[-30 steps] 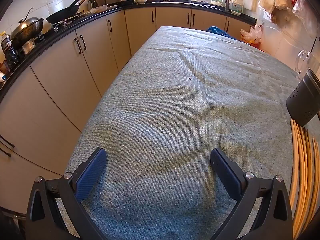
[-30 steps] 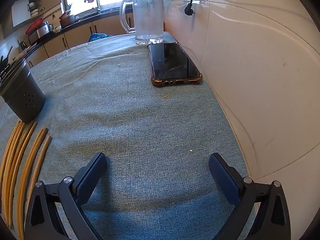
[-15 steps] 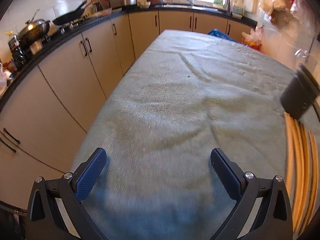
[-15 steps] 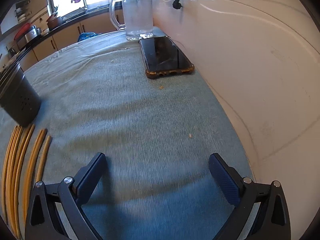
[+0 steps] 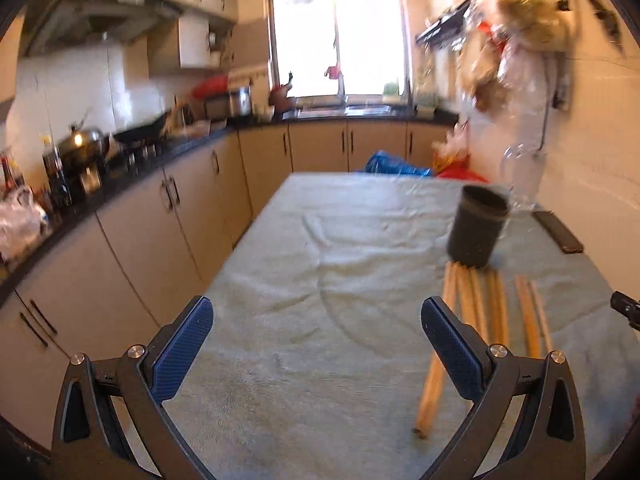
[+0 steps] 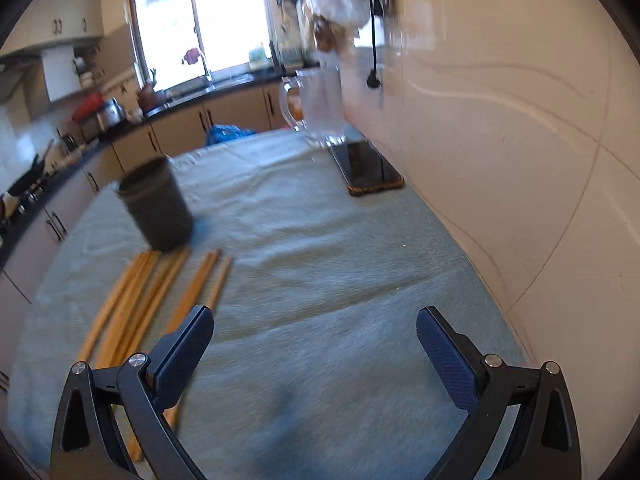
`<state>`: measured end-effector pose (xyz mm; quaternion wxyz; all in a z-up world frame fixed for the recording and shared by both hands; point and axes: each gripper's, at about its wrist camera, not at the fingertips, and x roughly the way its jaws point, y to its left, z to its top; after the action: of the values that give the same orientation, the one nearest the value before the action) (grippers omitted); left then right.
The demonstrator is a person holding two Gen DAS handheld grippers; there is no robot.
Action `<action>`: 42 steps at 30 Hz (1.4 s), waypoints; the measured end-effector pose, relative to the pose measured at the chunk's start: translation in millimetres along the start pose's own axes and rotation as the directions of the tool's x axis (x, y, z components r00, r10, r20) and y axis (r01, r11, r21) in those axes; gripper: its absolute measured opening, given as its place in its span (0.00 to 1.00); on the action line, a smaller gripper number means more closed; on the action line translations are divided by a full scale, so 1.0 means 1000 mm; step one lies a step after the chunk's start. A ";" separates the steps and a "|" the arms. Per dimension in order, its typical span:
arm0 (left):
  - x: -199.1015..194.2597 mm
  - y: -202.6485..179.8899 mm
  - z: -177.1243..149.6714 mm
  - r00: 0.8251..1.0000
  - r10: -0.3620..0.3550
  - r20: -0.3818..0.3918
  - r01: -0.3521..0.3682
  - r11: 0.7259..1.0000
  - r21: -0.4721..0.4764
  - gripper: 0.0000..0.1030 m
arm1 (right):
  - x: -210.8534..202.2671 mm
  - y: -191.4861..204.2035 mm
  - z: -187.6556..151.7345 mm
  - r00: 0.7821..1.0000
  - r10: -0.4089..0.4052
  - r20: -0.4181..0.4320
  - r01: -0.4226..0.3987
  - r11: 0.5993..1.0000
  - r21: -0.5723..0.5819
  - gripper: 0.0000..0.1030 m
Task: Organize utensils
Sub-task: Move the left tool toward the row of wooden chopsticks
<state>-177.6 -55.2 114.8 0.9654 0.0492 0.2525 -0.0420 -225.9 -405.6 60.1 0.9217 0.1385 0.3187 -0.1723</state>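
Observation:
Several wooden chopsticks (image 5: 486, 308) lie side by side on the green cloth, just in front of a dark round holder (image 5: 477, 226) that stands upright. My left gripper (image 5: 316, 334) is open and empty, above the cloth to the left of the chopsticks. In the right wrist view the chopsticks (image 6: 160, 292) and the holder (image 6: 158, 204) are at the left. My right gripper (image 6: 314, 338) is open and empty, to the right of the chopsticks, its left finger over their near ends.
A phone (image 6: 366, 168) and a clear glass jug (image 6: 322, 108) stand near the wall (image 6: 520, 120) at the right. Kitchen cabinets (image 5: 132, 240) with a stove and pans run along the left. The table's left edge (image 5: 236, 252) drops off.
Both grippers have lifted and tilted up, so more of the kitchen shows. The chopsticks and holder have come further into both views. Both grippers stay open.

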 end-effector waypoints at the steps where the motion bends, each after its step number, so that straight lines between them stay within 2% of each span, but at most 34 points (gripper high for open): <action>1: -0.009 -0.004 0.000 1.000 0.002 0.021 -0.002 1.000 0.002 1.00 | -0.009 0.004 -0.003 1.000 0.004 0.018 -0.004 1.000 0.005 0.99; 7: -0.050 -0.014 -0.004 0.991 0.019 0.131 -0.019 1.000 0.002 1.00 | -0.042 0.021 -0.011 0.995 -0.016 0.098 0.016 1.000 0.003 1.00; 15: -0.066 -0.027 -0.008 0.992 0.029 0.126 -0.037 0.997 0.067 1.00 | -0.061 0.046 -0.019 0.989 -0.056 0.137 0.066 0.995 -0.071 1.00; 24: -0.068 -0.028 -0.013 0.993 0.015 0.120 -0.023 0.998 0.064 1.00 | -0.066 0.049 -0.023 0.986 -0.077 0.146 0.091 0.992 -0.090 1.00; 42: -0.033 -0.030 -0.011 1.000 -0.002 0.031 -0.003 0.991 0.135 1.00 | -0.030 0.043 -0.030 0.993 -0.102 0.052 0.107 0.991 -0.084 1.00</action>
<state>-214.8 -82.2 119.3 0.9637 0.1138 0.2341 -0.0595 -246.4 -349.4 62.7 0.9239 0.0773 0.3107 -0.2096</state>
